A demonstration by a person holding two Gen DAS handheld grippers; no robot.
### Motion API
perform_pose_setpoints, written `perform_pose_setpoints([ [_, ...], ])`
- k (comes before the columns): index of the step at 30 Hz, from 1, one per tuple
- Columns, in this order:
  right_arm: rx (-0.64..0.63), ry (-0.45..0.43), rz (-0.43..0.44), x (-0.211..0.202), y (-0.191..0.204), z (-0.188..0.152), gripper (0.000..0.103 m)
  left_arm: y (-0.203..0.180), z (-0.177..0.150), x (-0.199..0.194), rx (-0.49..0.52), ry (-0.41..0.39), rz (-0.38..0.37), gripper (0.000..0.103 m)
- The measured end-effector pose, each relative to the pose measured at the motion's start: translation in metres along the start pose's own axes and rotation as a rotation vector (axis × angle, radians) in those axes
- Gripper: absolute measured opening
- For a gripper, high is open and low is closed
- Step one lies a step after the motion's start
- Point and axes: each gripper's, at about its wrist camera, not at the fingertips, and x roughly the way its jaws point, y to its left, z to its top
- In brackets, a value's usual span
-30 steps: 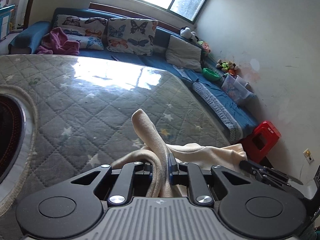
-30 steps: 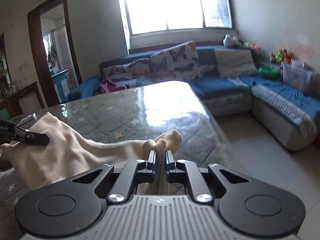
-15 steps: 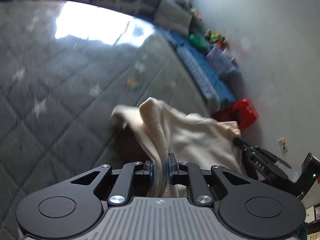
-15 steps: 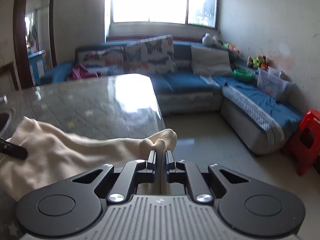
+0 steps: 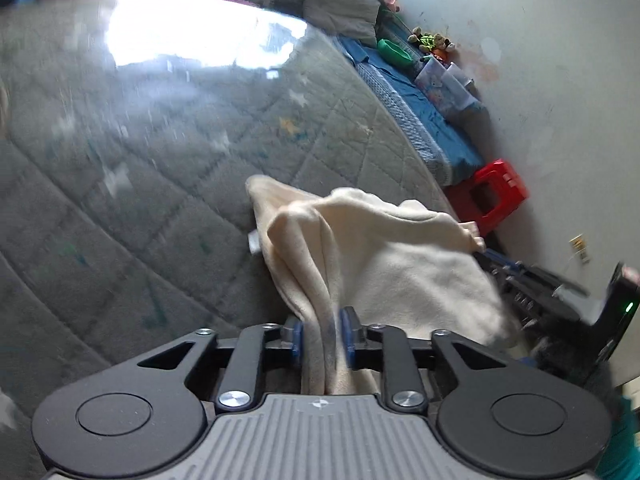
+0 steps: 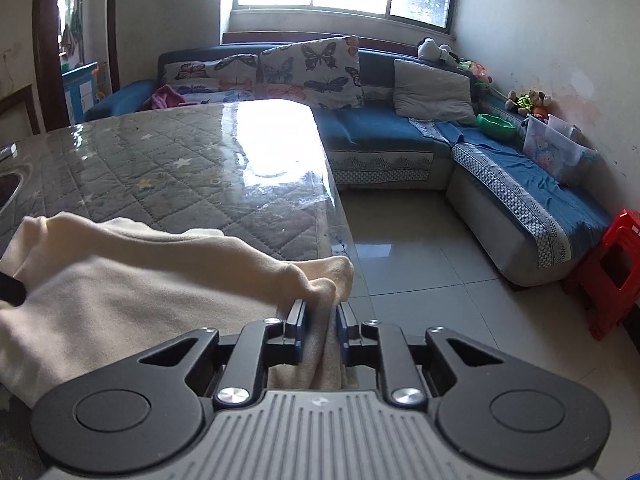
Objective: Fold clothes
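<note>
L gripper (image 5: 323, 334) — jaws closed on a bunched edge of the cream garment (image 5: 384, 264); cloth runs up between the pads and out fwd/right. R gripper (image 6: 321, 326) — jaws likewise clamped on a gathered corner of the same garment (image 6: 120, 292), fabric pinched thick between the pads.

Where the garment is: strung between my two grippers, over the near right corner of the tabletop (image 6: 180, 168) (quilted star cover under a clear sheet). In the L wrist view the far fold looks to touch or sit just over the cover; I can't tell which. L view is motion-blurred.

Key relation: the garment's long axis runs gripper to gripper, i.e. roughly across me, parallel to the near tabletop edge.
- From the R gripper the body of cloth lies to the left, over the tabletop; the R gripper itself sits about at the tabletop's right edge, floor tiles (image 6: 420, 264) right ahead of it.
- From the L gripper the cloth lies ahead and to the right; the R gripper's dark body (image 5: 560, 300) shows at the far right end of the cloth in that view.
- Free tabletop area is fwd and left of both grippers.

Judgement: neither hand is "nearer" — both hold an end. Cloth sags and bunches between the grips, not taut. Stage unclear: fits either spreading it flat on the tabletop or carrying one edge over for a fold. Either way the room to lay it is fwd-left, not right, where it would hang off the edge.

Risk: thick bunched grips may let an inner layer slip.
</note>
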Motion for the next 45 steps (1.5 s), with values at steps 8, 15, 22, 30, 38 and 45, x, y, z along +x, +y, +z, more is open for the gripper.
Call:
perform_pose_setpoints([
  [8, 0.063, -0.067, 0.049, -0.011, -0.005, 0.014, 0.019, -0.016, 0.007, -0.025, 0.148, -0.125, 0.118, 0.031],
  [15, 0.063, -0.035, 0.13, 0.015, 0.014, 0.024, 0.019, -0.03, 0.022, -0.006, 0.171, -0.143, 0.049, 0.018],
  [22, 0.058, -0.034, 0.128, 0.031, 0.021, 0.025, 0.019, -0.029, 0.035, 0.027, 0.179, -0.122, 0.07, 0.014],
  [30, 0.057, -0.056, 0.129, 0.016, 0.016, 0.022, 0.021, -0.024, 0.034, 0.023, 0.162, -0.14, 0.068, 0.013],
  [38, 0.046, -0.063, 0.127, -0.042, 0.011, -0.013, 0.025, -0.045, 0.0, -0.003, 0.235, -0.152, -0.017, 0.013],
  [45, 0.043, -0.079, 0.091, -0.07, 0.014, -0.047, 0.025, -0.059, -0.039, -0.008, 0.313, -0.145, -0.025, 0.014],
])
